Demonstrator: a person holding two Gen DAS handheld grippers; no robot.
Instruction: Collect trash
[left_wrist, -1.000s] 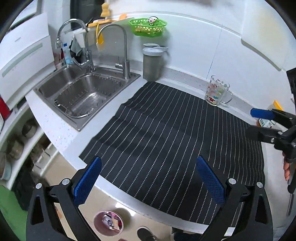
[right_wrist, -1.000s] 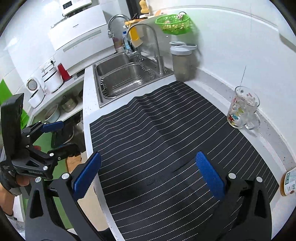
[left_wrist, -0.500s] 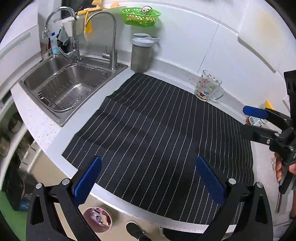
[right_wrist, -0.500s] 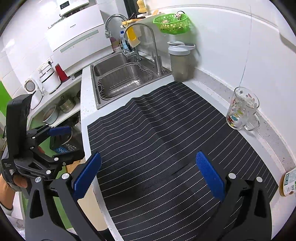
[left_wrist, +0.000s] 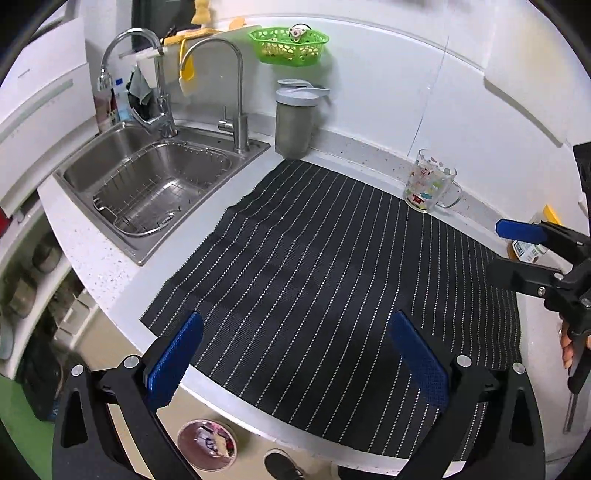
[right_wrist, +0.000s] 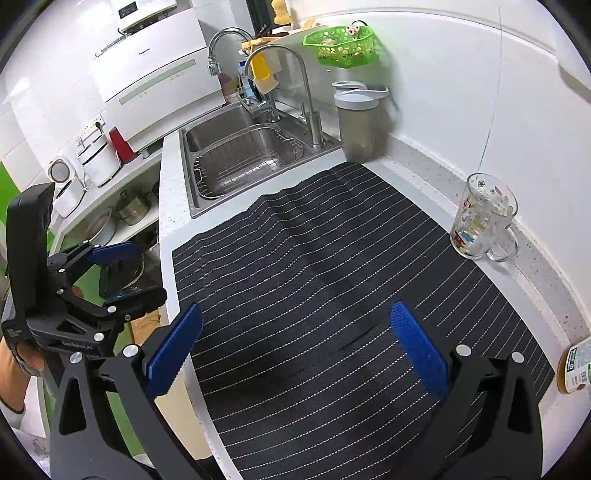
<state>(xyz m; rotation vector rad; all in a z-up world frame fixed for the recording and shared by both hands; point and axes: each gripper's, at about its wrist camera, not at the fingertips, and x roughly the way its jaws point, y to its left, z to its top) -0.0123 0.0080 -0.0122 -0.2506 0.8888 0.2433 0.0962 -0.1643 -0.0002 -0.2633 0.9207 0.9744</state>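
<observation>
Hovering above the near edge of a white counter (left_wrist: 107, 273), the left gripper (left_wrist: 295, 365) has its blue-padded fingers (left_wrist: 173, 365) spread wide and empty over a black pinstriped mat (left_wrist: 314, 258). The right gripper (right_wrist: 295, 354) is likewise spread wide, holding nothing, above the same mat (right_wrist: 332, 277). Each tool appears in the other's view — the right gripper (left_wrist: 517, 251) at the mat's right side, the left gripper (right_wrist: 118, 273) off the counter's left edge, gripped by a hand (right_wrist: 22, 362).

Trash is seen only on the floor below the counter edge: a round bin (left_wrist: 207, 443) containing scraps, beside a shoe (left_wrist: 282, 465).

Fixtures: a steel sink (left_wrist: 155, 184) with wire basket lies left of the mat, two faucets (left_wrist: 229, 92) behind it; a grey lidded container (left_wrist: 295, 118) stands at the mat's far corner; a green basket (left_wrist: 290, 44) hangs on the wall. A printed glass mug (left_wrist: 428, 184) stands upright at the mat's back edge, near the wall. A labelled bottle (right_wrist: 574, 369) sits on the counter at the far right — partly cut off in both views.
</observation>
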